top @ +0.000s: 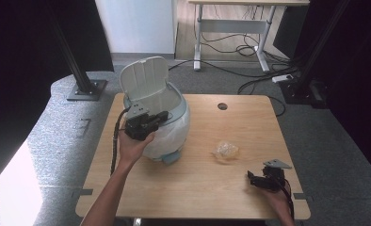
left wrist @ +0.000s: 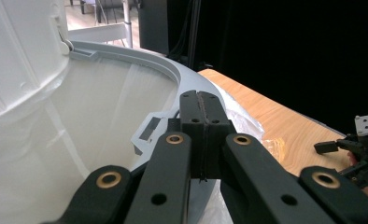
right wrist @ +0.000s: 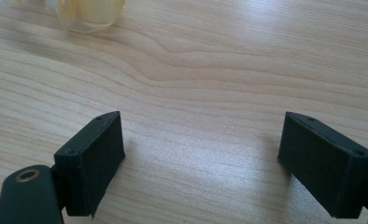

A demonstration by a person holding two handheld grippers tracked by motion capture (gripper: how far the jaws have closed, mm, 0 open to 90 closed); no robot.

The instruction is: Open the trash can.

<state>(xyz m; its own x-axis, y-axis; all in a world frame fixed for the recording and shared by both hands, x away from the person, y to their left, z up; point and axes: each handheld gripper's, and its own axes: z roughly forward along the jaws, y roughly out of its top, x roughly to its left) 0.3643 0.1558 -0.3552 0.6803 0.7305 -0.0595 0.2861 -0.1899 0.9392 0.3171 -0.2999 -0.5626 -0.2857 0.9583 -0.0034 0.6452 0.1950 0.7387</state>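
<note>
Count on the wooden tabletop (top: 193,183)

One pale blue-and-white plastic bin (top: 167,117) with raised lid, one crumpled clear plastic wrapper (top: 226,150), and two black two-jaw tongs: left tongs (top: 157,117), right tongs (top: 253,179).

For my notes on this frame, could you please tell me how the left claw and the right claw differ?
The left claw is shut, its pads pressed together; the right claw is open wide. The left is raised at the bin rim; the right sits low over the bare table, short of the crumpled wrapper. Both are black and hand-held.
</note>
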